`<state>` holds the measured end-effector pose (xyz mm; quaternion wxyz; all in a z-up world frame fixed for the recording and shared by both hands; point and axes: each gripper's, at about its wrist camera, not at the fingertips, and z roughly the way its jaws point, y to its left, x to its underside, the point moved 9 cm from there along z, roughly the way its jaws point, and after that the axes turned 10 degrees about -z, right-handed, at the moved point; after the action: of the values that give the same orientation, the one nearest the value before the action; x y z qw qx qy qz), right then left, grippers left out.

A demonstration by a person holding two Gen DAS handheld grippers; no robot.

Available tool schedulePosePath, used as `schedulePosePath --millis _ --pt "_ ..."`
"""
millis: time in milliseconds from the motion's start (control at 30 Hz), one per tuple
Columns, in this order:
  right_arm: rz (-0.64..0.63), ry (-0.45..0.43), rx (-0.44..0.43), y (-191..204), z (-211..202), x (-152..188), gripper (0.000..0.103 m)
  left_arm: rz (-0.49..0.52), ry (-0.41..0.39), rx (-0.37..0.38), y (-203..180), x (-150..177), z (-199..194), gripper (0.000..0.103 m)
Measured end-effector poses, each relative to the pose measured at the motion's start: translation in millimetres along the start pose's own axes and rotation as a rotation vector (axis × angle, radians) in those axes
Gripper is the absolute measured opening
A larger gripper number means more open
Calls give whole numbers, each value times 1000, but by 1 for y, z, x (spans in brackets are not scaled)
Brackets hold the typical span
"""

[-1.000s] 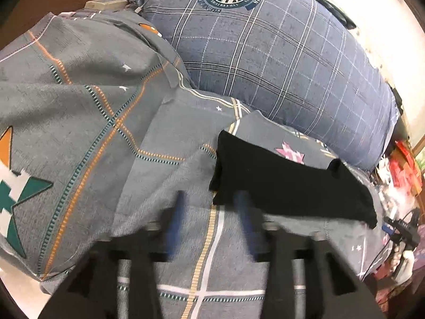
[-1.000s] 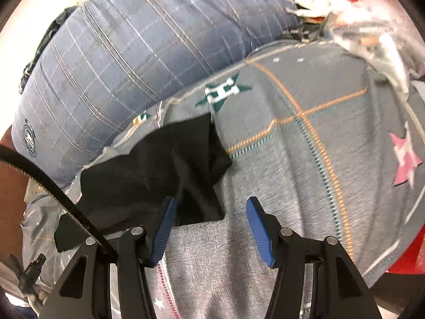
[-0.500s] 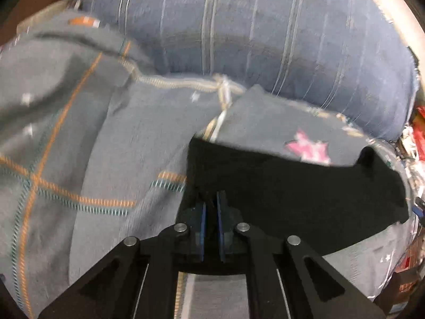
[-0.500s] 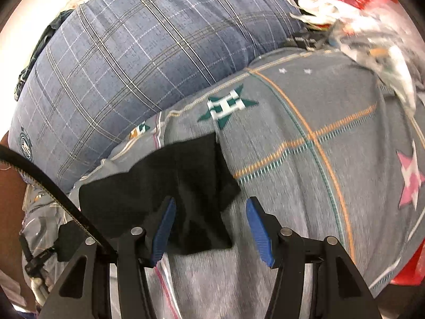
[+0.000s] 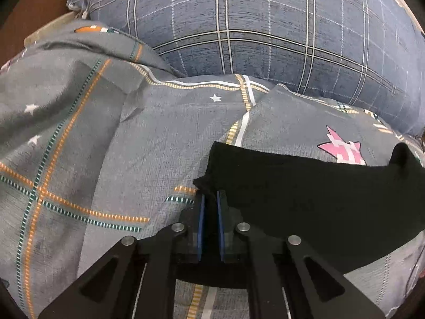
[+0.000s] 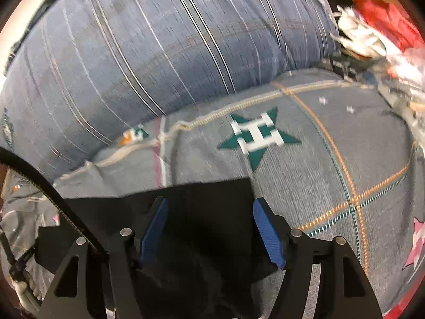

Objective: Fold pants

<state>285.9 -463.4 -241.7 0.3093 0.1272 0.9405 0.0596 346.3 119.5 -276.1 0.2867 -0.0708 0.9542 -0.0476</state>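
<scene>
The black pants (image 5: 305, 199) lie as a folded strip on a grey patterned bedsheet (image 5: 132, 146). My left gripper (image 5: 209, 199) is shut on the pants' near left corner, its blue pads pinching the cloth edge. In the right wrist view the pants (image 6: 207, 202) lie under my right gripper (image 6: 209, 212), which is open with its blue fingers astride the cloth near its right end. The lower part of the pants is hidden by the gripper bodies.
A large blue plaid pillow (image 5: 265, 26) lies along the far side of the bed, also in the right wrist view (image 6: 146, 47). Red and white clutter (image 6: 372, 26) sits past the bed's right end. A brown headboard (image 5: 32, 5) is at far left.
My left gripper closed from open onto the pants' left corner. My right gripper moved forward over the pants, staying open.
</scene>
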Motion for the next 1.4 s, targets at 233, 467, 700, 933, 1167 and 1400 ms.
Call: schedulePosePath --millis 233,467,700,933,1167,1400 --pt "-17 76 9 -6 16 14 31 -31 -4 24 3 1 2 7" --pt "-95 31 74 2 -6 -13 7 -27 -7 24 4 1 2 7" --pt "-109 1 193 6 6 -49 7 15 -35 -3 -5 5 1 10" --pt "116 5 150 -35 9 -27 41 -19 -28 -2 6 4 -5 25" --pt "339 -85 -79 -64 -58 37 58 -201 -73 71 36 13 -49 27" --pt "505 -22 -334 -25 -16 81 59 -266 -81 152 37 47 -96 33"
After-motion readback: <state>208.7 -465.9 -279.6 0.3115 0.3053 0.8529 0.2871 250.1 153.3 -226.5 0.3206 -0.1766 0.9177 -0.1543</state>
